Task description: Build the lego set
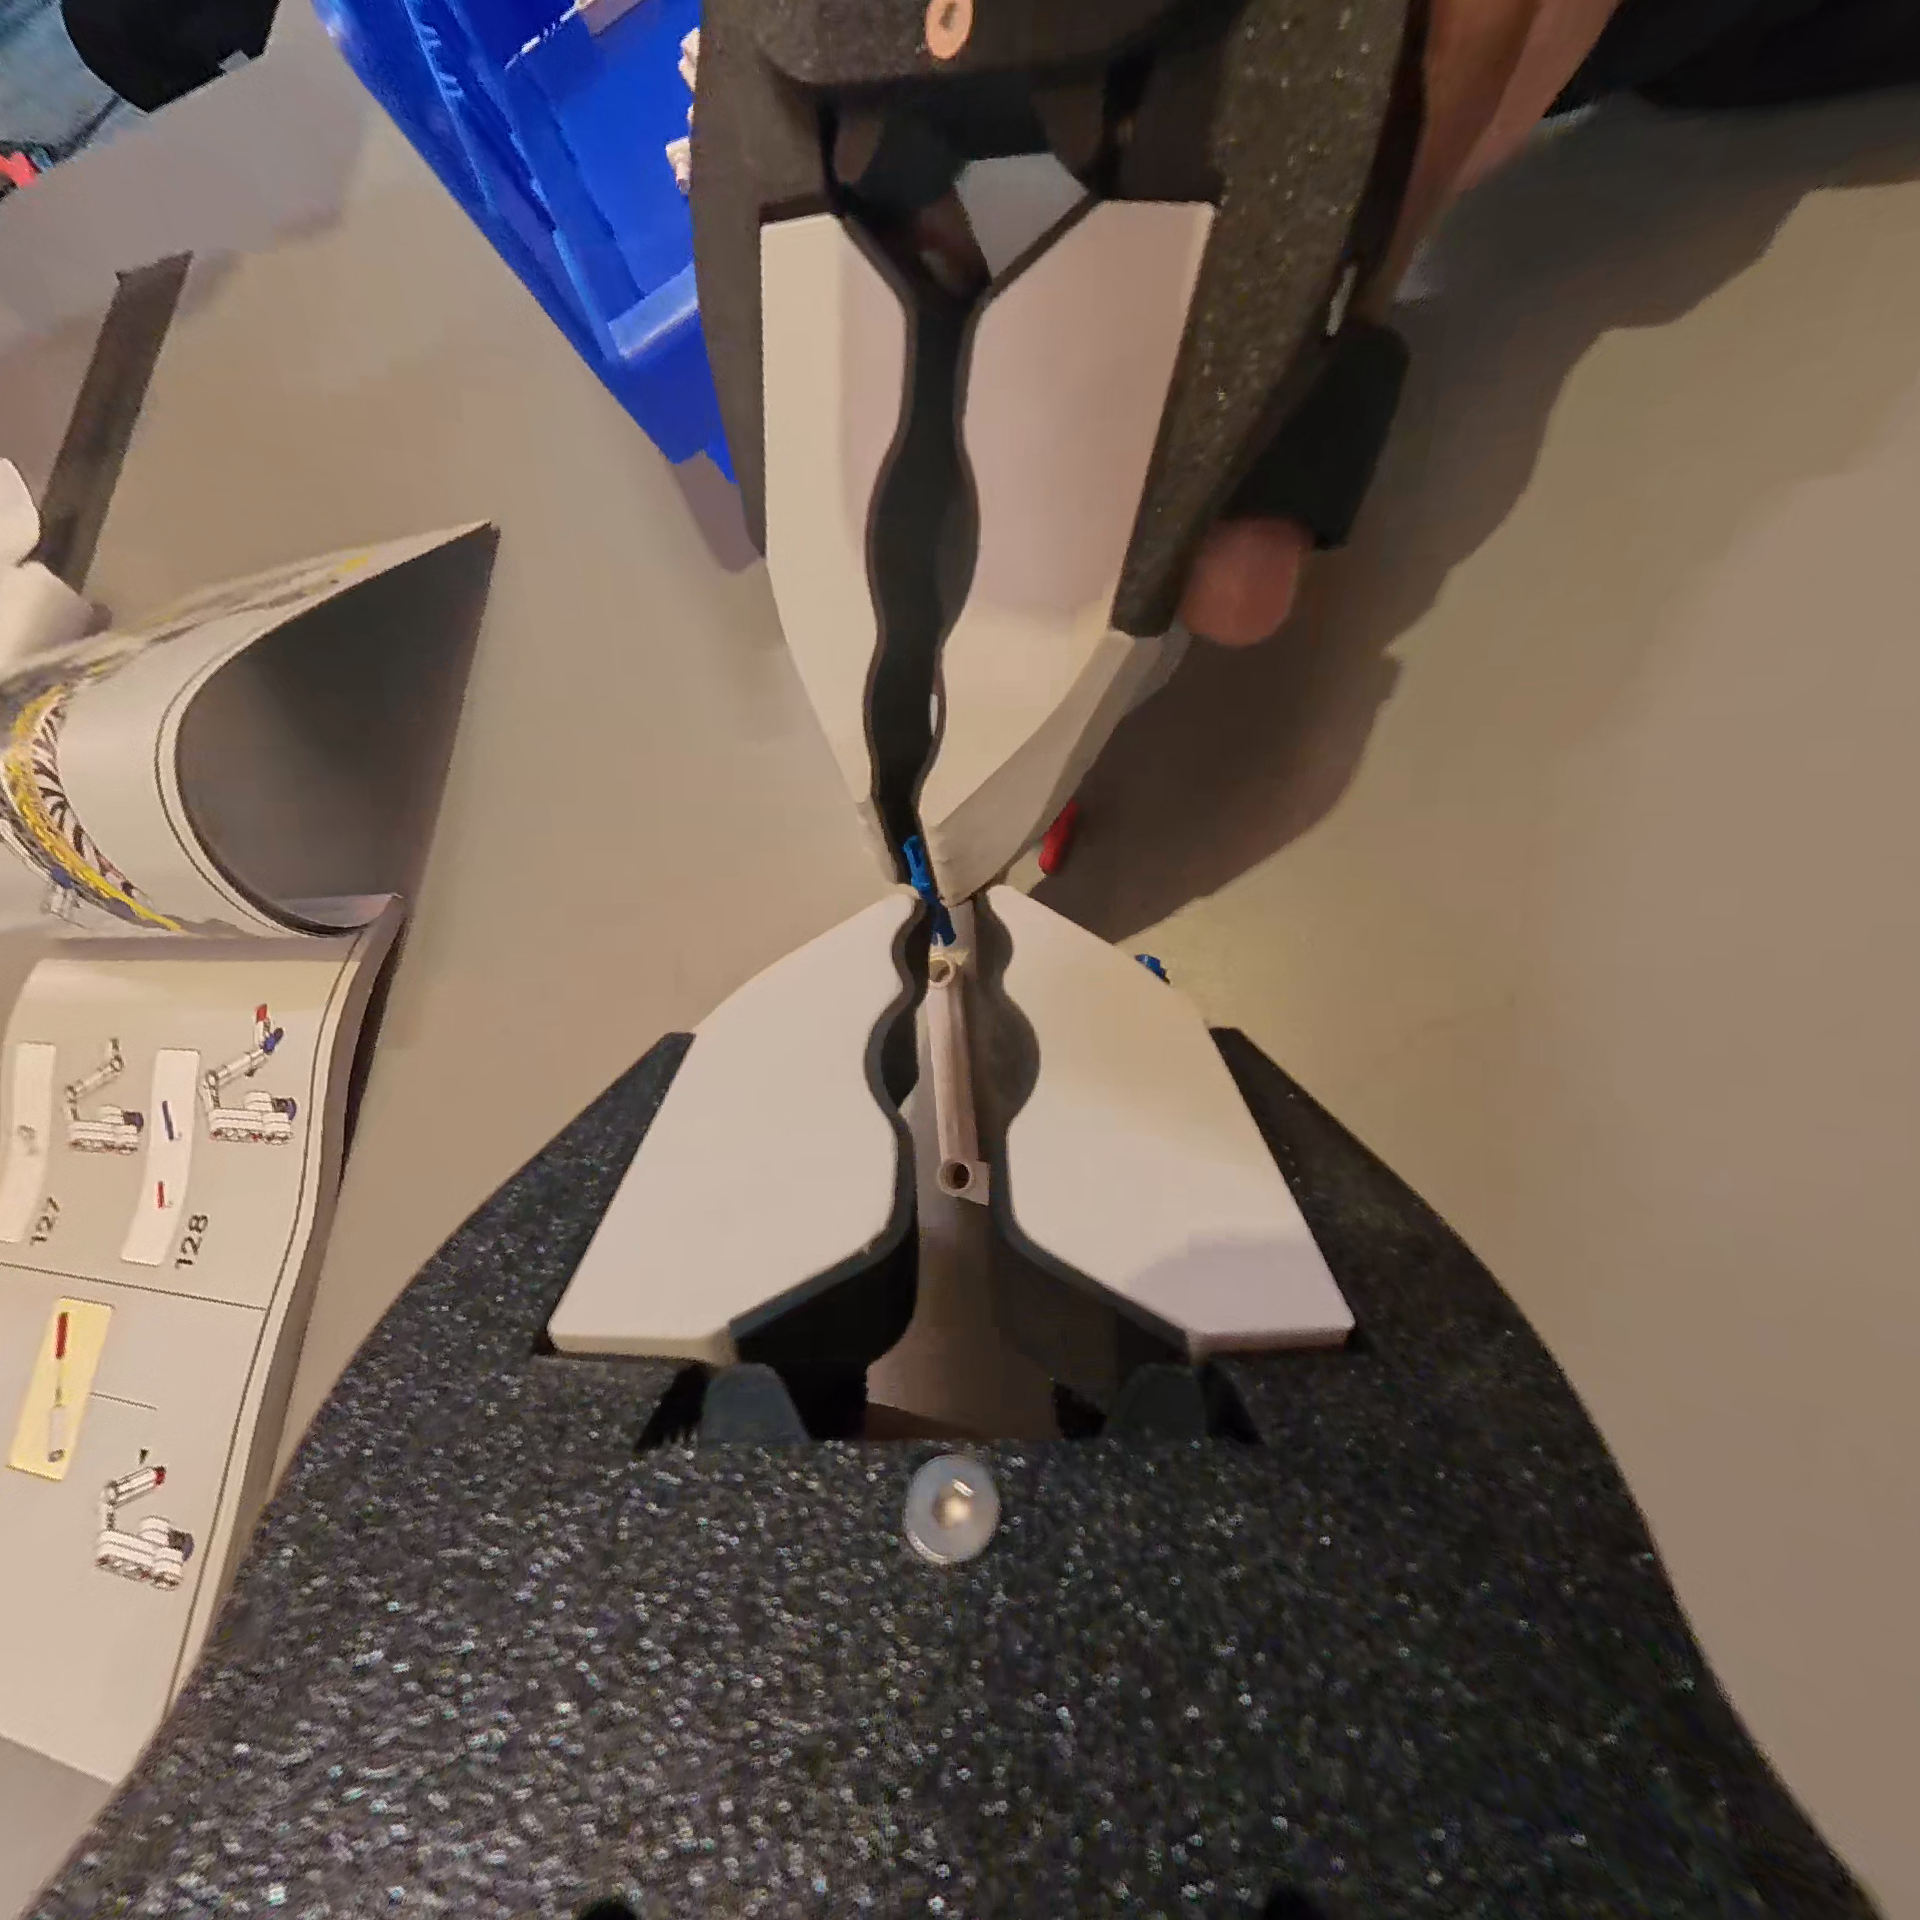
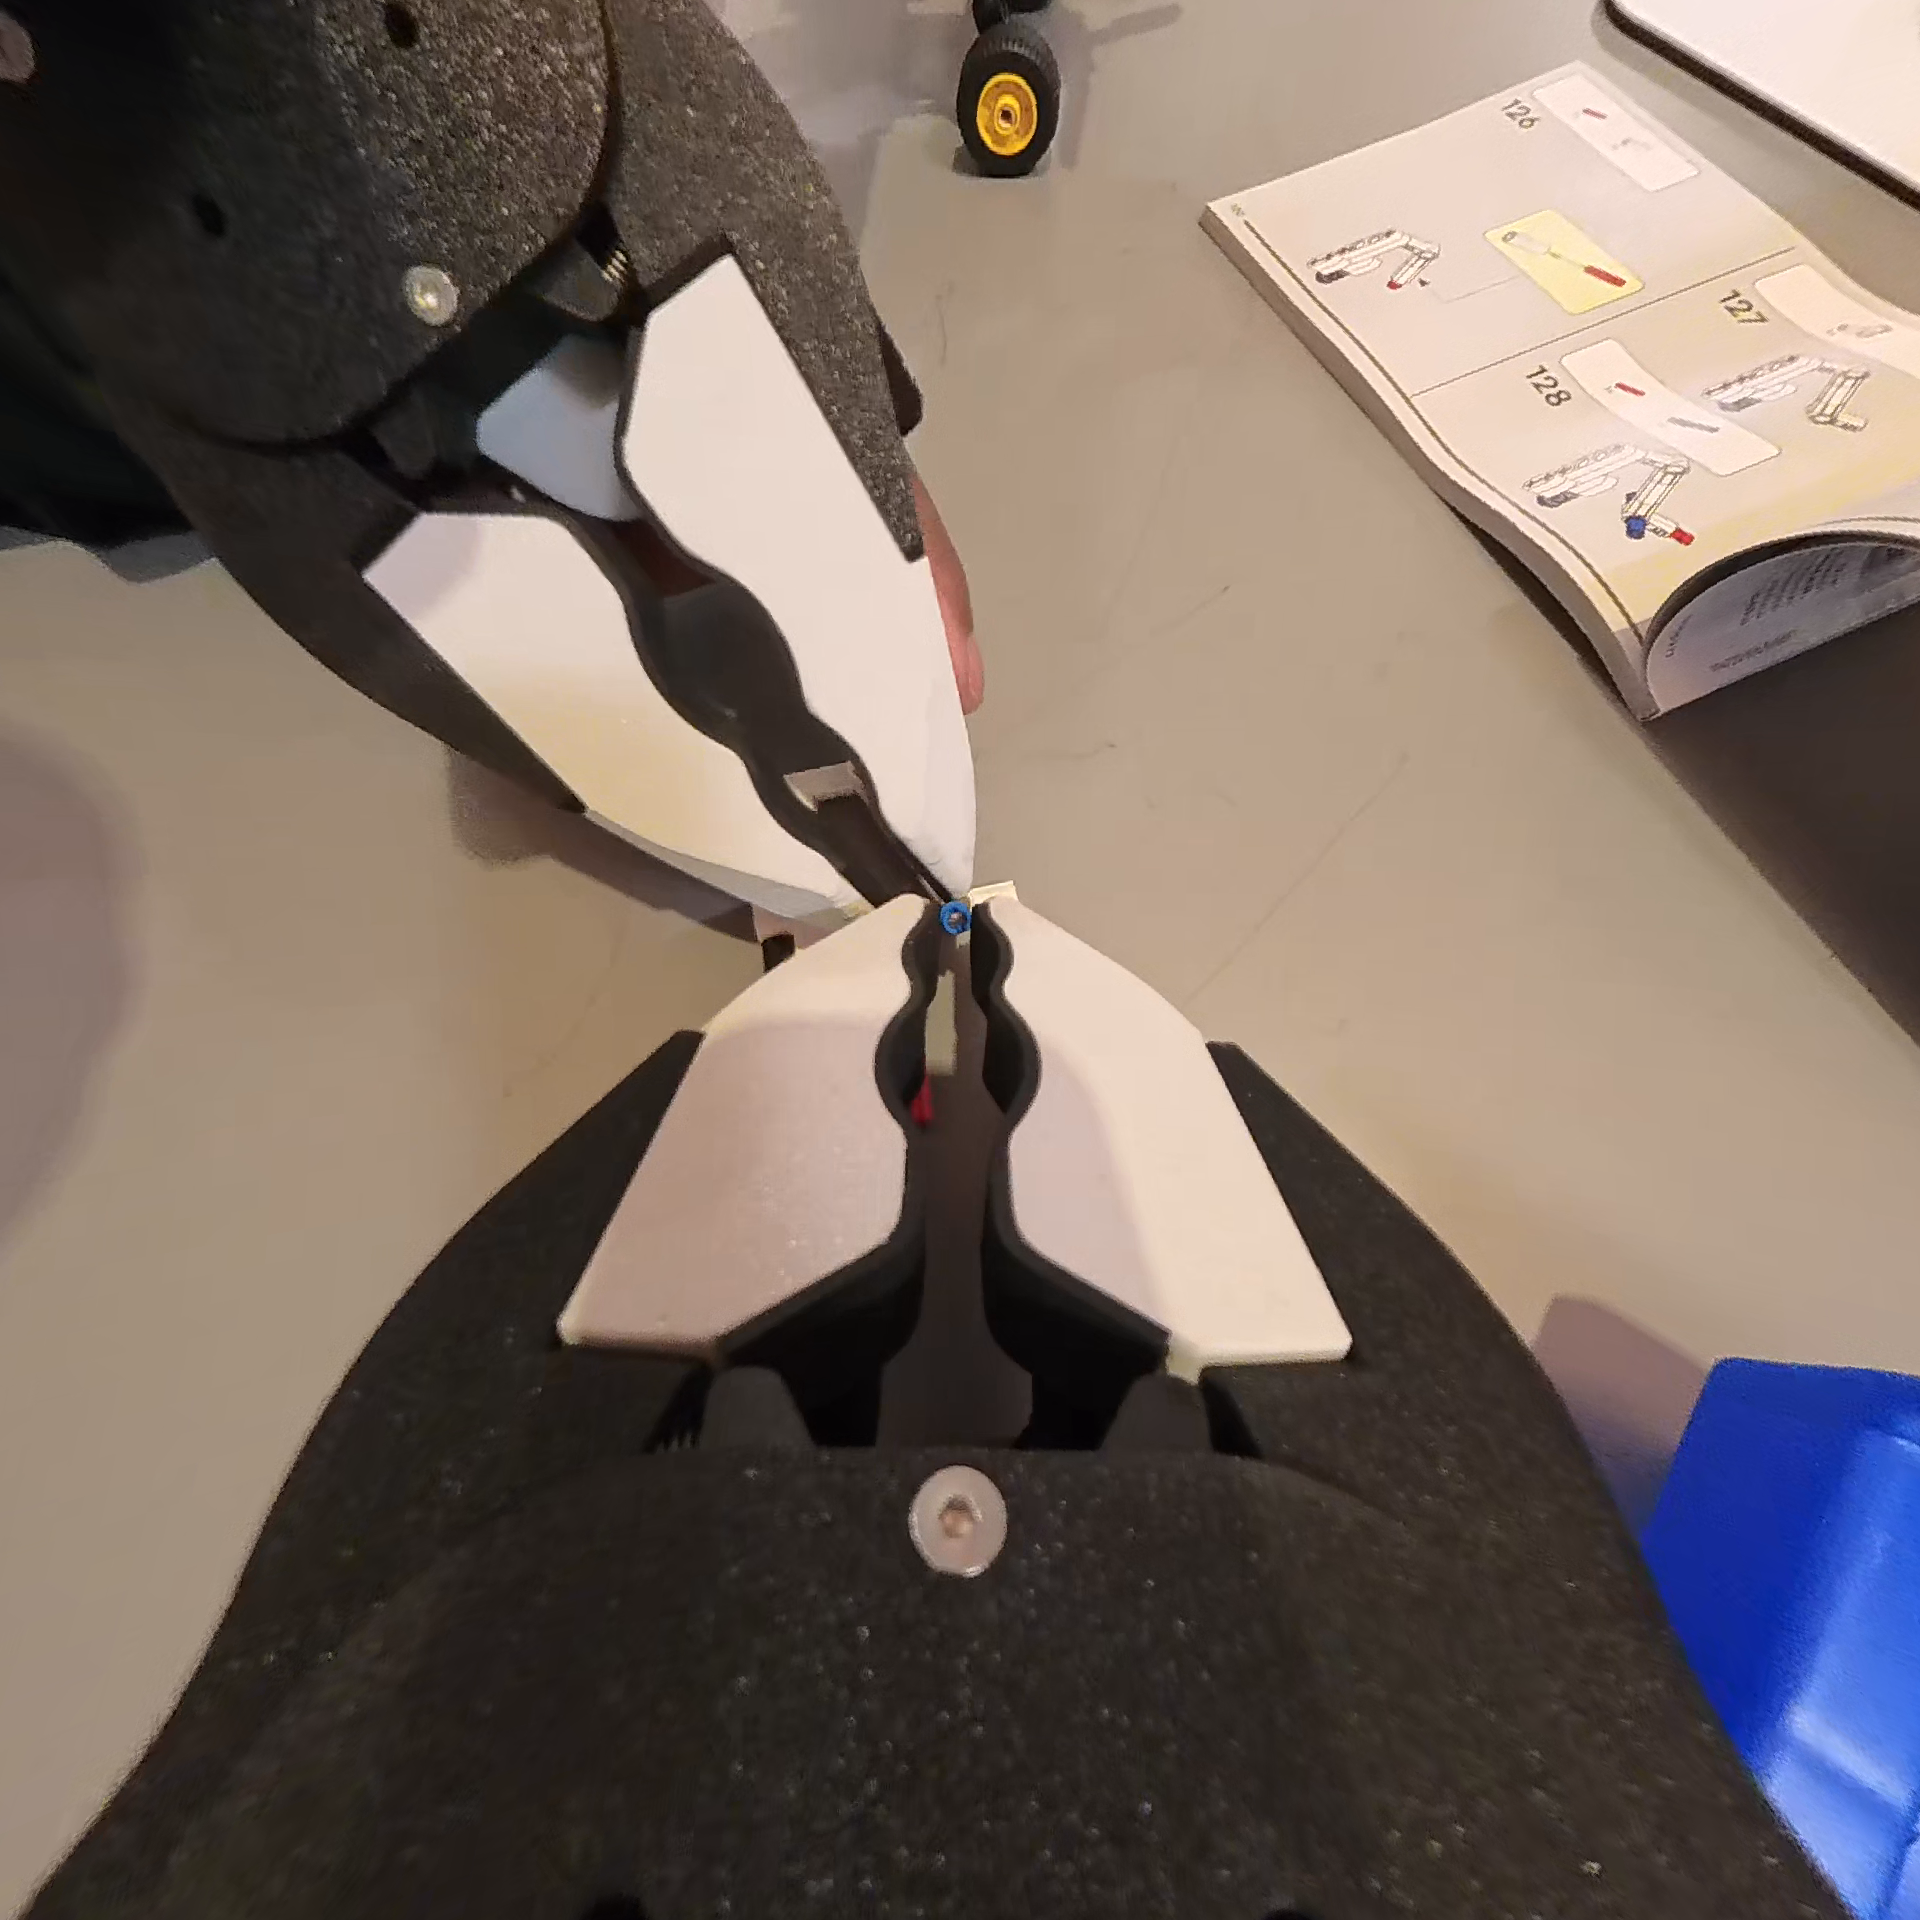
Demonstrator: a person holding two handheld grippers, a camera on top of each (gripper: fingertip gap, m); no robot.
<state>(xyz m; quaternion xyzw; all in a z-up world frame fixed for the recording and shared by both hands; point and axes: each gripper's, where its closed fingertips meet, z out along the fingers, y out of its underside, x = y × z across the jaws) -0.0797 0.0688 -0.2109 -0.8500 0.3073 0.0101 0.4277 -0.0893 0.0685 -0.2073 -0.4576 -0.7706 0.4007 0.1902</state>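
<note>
On the grey tabletop [image 1: 1558, 935], my two tools meet tip to tip just above the surface. My left tool [image 1: 940, 920] is clamped on a pale grey beam [image 1: 951, 1081] with round holes, which lies lengthways between its fingers, its far end right at the tips. My right tool [image 2: 954, 920] reaches in from the far side and is pinched shut on a small blue pin [image 2: 954, 918], whose free end points at the hole in the beam's far end; in the left wrist view the pin [image 1: 920, 868] sits touching or just short of that hole, and I cannot tell whether it has entered. A small red piece [image 1: 1058, 836] lies on the tabletop just beside my right tool's tips, and another small blue piece [image 1: 1148, 964] lies beside my left tool. To the left lies an open instruction booklet [image 1: 156, 1195] with its pages curling, and beyond it, further away, a blue bin [image 1: 582, 208]; a black wheel with a yellow hub [image 2: 1006, 109] stands at the far edge of the right wrist view. To do this well, I judge I should hold the beam steady, keep the pin straight in line with the hole, and press gently along its length without twisting, so neither grip slips.
</note>
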